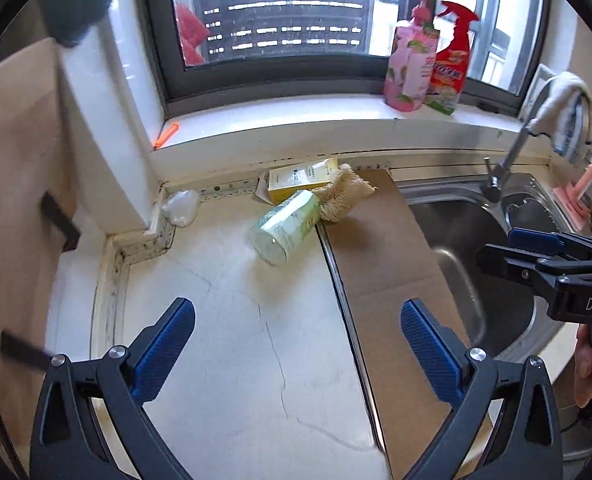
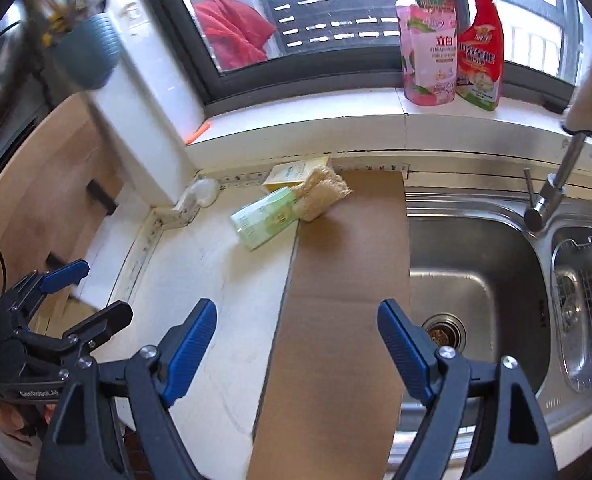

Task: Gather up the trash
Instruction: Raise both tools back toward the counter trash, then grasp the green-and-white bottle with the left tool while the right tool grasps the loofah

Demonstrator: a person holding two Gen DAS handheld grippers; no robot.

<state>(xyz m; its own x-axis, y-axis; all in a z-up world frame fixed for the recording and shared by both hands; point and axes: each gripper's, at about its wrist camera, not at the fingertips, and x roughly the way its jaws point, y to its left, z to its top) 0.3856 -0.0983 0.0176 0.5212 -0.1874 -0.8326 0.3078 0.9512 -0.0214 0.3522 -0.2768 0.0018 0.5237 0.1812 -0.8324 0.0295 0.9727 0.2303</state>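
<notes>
A pale green cup (image 1: pixel 284 224) (image 2: pixel 266 216) lies on its side on the counter near the back wall. Behind it lies a yellow box (image 1: pixel 302 178) (image 2: pixel 296 174), with a beige loofah sponge (image 1: pixel 342 196) (image 2: pixel 322 194) beside them. A crumpled clear wrapper (image 1: pixel 182 208) (image 2: pixel 204 194) sits in the back corner. A brown cardboard sheet (image 1: pixel 388 264) (image 2: pixel 336 320) lies across the sink's left edge. My left gripper (image 1: pixel 298 344) is open and empty, above the counter short of the cup. My right gripper (image 2: pixel 298 340) is open and empty over the cardboard; it also shows in the left wrist view (image 1: pixel 496 248).
A steel sink (image 2: pixel 476 280) with a faucet (image 2: pixel 552 188) lies to the right. A pink bottle (image 2: pixel 430 48) and a red spray bottle (image 2: pixel 480 52) stand on the windowsill. A wooden cabinet (image 2: pixel 44 184) stands at the left. The left gripper shows in the right wrist view (image 2: pixel 88 292).
</notes>
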